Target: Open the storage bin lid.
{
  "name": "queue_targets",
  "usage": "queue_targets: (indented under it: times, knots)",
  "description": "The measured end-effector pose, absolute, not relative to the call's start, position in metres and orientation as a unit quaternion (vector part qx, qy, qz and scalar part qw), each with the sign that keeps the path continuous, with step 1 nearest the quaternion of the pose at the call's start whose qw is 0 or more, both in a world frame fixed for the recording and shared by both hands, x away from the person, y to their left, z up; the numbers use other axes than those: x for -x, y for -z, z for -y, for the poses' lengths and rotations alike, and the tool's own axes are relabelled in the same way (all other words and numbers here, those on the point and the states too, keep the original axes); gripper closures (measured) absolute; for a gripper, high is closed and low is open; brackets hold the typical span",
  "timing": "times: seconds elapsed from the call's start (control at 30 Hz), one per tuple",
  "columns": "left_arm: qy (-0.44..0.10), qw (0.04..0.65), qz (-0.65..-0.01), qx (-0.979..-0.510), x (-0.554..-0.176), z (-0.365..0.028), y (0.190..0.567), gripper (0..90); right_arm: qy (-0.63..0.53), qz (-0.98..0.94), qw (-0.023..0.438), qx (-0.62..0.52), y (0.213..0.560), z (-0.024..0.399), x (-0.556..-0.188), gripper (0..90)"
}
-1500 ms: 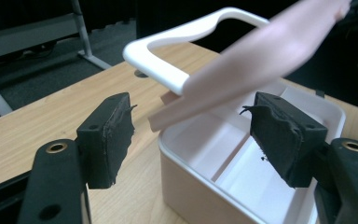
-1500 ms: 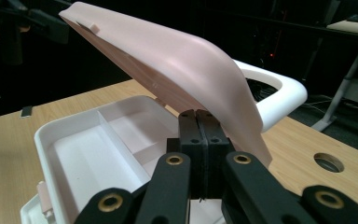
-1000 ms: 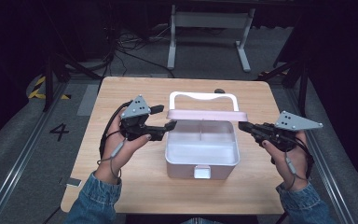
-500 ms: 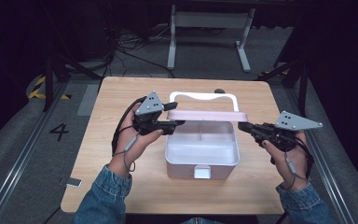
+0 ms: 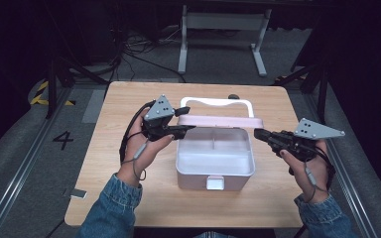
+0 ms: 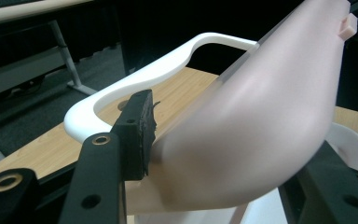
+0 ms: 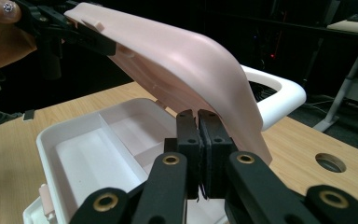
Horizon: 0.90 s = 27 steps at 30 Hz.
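A white box (image 5: 198, 181) with inner compartments stands open in the middle of the wooden table (image 5: 129, 114). Its pink lid (image 5: 223, 122) is tilted up over the back, in front of the white handle (image 5: 216, 101). My left gripper (image 5: 187, 120) has just been closing its jaws on the lid's left end; the lid (image 6: 270, 116) lies between them and one pad (image 6: 140, 130) presses on it. My right gripper (image 5: 256, 134) is at the lid's right end. Its pads (image 7: 189, 135) are shut together at the rim of the lid (image 7: 182, 51).
A round hole (image 7: 328, 162) is cut in the table behind the box. A small label (image 5: 78, 193) lies at the table's front left corner. A white frame stand (image 5: 223, 25) is on the floor beyond the table, with cables around it.
My left gripper has moved up and right from beside the box to the lid's left end and narrowed its jaws around it. The right hand has stayed put.
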<state>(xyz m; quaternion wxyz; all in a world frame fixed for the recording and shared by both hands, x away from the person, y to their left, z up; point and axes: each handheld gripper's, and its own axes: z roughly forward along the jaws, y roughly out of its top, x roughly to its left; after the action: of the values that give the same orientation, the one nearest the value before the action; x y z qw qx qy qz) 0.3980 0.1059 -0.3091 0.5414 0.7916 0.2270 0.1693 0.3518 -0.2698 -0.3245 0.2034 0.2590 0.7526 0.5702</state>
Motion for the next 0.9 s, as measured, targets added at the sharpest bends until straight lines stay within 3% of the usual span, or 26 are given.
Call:
queue_targets:
  times: [0.37,0.9]
  knots:
    - [-0.162,0.548,-0.242,-0.785,-0.418,-0.105,0.300,58.6,-0.568,-0.742,0.225,-0.278,0.320,0.292,-0.340,87.0]
    - [-0.158,0.535,-0.269,-0.785,-0.454,-0.101,0.292,61.4,-0.555,-0.727,0.249,-0.316,0.324,0.318,-0.325,86.9]
